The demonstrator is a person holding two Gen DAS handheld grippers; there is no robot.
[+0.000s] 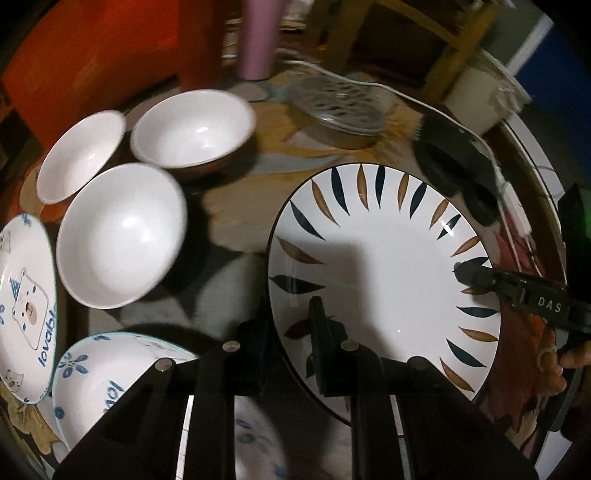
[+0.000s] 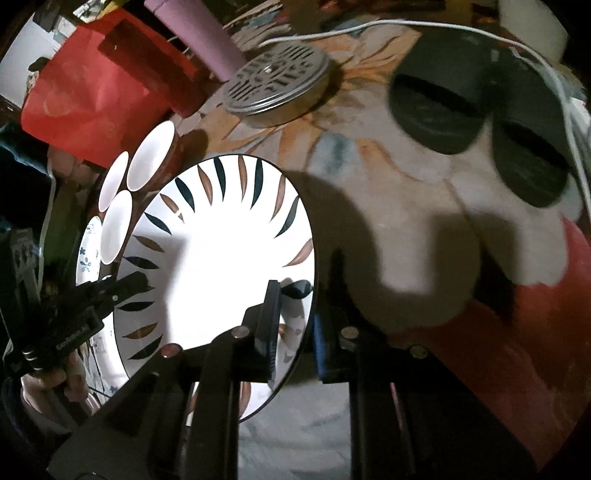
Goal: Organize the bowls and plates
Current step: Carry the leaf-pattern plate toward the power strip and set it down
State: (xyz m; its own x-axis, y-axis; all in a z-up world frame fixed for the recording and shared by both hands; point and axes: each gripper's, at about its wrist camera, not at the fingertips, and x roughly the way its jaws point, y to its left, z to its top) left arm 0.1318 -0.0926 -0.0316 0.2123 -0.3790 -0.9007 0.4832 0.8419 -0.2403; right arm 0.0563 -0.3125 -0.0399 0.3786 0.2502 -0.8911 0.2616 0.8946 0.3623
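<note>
A large white plate with dark and brown leaf marks on its rim is held tilted above the table. My left gripper is shut on its near-left rim. My right gripper is shut on the opposite rim and shows in the left wrist view. Three plain white bowls stand on the left. A bear-print plate and a blue-flower bowl lie at the lower left.
A metal perforated lid on a tin and a pink tumbler stand at the back. Dark slippers and a white cable lie at the right. A red box is at the back left.
</note>
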